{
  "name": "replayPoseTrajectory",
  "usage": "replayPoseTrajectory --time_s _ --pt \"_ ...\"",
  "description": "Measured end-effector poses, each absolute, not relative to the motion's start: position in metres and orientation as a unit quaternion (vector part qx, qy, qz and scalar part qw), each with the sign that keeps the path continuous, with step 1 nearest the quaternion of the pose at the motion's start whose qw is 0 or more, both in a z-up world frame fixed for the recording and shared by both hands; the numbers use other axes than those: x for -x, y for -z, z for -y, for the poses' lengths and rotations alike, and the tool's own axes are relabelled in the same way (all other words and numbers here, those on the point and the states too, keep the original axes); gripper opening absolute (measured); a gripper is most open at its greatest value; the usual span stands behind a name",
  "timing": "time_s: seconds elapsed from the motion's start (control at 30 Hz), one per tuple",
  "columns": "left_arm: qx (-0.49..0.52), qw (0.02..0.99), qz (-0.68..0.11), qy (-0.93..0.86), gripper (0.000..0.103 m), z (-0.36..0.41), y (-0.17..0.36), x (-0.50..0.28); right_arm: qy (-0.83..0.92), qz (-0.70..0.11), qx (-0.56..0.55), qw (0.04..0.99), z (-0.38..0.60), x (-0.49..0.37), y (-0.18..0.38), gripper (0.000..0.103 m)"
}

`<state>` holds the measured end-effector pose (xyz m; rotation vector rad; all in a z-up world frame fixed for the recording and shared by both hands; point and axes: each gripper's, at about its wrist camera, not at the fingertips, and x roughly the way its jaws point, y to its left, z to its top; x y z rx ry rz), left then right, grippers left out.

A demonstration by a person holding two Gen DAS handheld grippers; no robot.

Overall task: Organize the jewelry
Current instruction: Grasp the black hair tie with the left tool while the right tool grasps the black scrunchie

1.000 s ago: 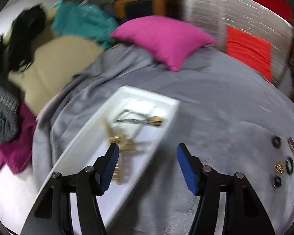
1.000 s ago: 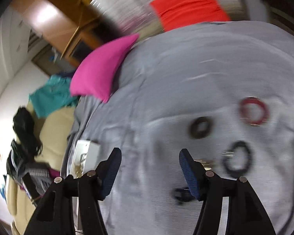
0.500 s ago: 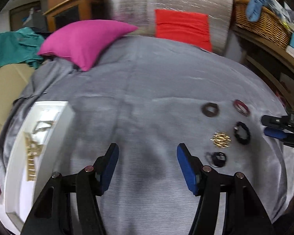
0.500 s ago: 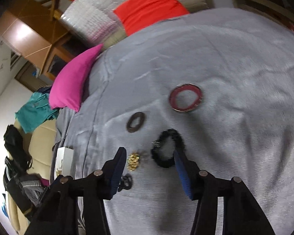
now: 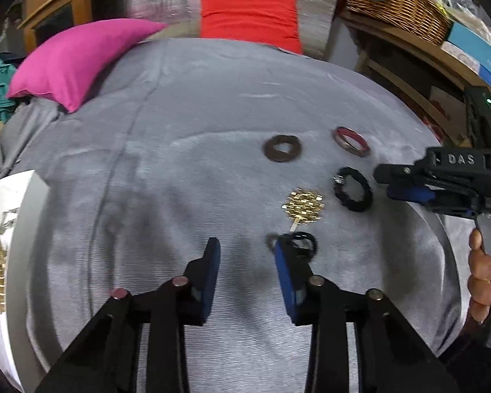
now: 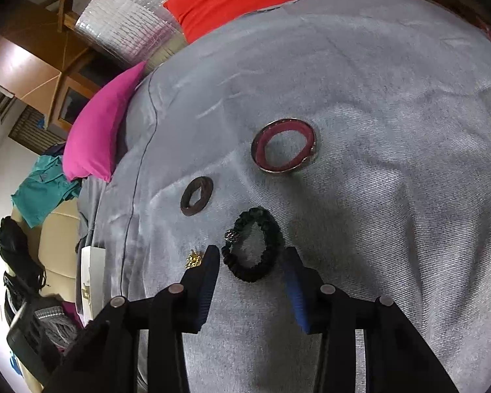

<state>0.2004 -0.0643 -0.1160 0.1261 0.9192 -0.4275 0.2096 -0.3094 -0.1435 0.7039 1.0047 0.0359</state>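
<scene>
Several jewelry pieces lie on a grey blanket (image 5: pixel 186 163): a brown ring (image 5: pixel 281 147), a red bangle (image 5: pixel 351 141), a black beaded bracelet (image 5: pixel 353 193), a gold brooch (image 5: pixel 303 205) and a small black ring (image 5: pixel 303 244). My left gripper (image 5: pixel 247 245) is open and empty, its right finger just beside the small black ring. My right gripper (image 6: pixel 251 255) is open, with the black bracelet (image 6: pixel 253 249) lying between its fingertips; it also shows in the left wrist view (image 5: pixel 419 183). A white tray (image 5: pixel 6 222) holding gold jewelry sits at the left.
A pink pillow (image 5: pixel 78 62) and a red cushion (image 5: pixel 250 16) lie at the back of the blanket. A wicker basket (image 5: pixel 396 0) stands on a wooden shelf at the right. Clothes are piled on a beige seat (image 6: pixel 59 235) at the left.
My left gripper swung right from over the white tray toward the jewelry group. My right gripper moved down and forward until its fingers straddle the black bracelet.
</scene>
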Motion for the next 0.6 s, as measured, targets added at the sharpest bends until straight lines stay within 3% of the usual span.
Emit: replayPoseTrajectory --time_s 0.57,0.6 --pt "-0.025 0.825 -0.502 0.259 0.034 0.093 0.143 -0.217 -0.018 -0.5 -0.32 0.804 0.307 -0.233 0.159 0.043" --pt "-0.022 0.824 -0.504 0.26 0.033 0.093 0.144 -0.218 -0.017 -0.503 -0.314 0.805 0.304 -0.234 0.159 0.038"
